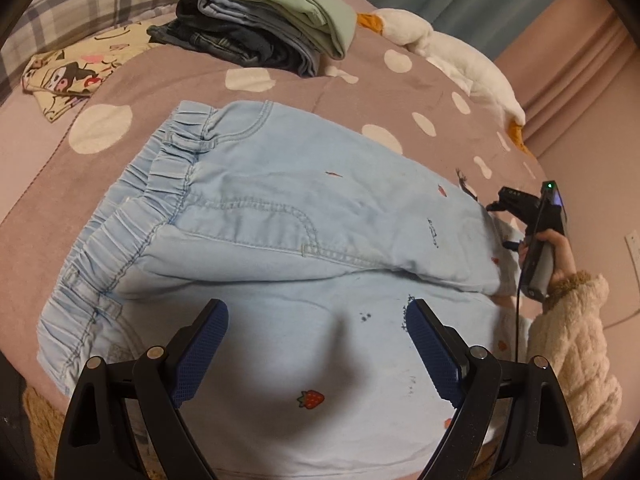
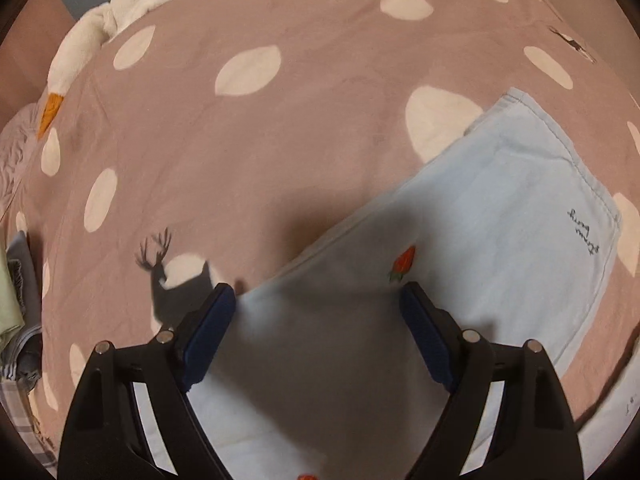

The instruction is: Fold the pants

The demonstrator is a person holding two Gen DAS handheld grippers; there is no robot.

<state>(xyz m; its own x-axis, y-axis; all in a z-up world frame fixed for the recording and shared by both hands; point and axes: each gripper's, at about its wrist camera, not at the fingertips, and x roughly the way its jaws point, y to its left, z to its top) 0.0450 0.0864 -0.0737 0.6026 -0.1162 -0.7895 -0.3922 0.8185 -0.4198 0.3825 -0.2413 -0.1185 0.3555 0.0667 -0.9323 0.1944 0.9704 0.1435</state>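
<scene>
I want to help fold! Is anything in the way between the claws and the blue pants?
Nothing visible is. Both the left claw and the right claw hang open right over the pants, with only bare fabric under them.

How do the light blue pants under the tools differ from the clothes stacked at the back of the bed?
The light blue pants lie spread out, one garment, only partly folded; the stacked clothes are several pieces folded compactly and piled. The pants are pale denim with strawberry prints; the stack mixes dark denim, grey-blue and a green piece on top. Both rest on the dotted bedspread.

Pants (image 2: pixel 500 216) leg: script "Straw berry" (sideways, near hem); other marks unreadable
</scene>
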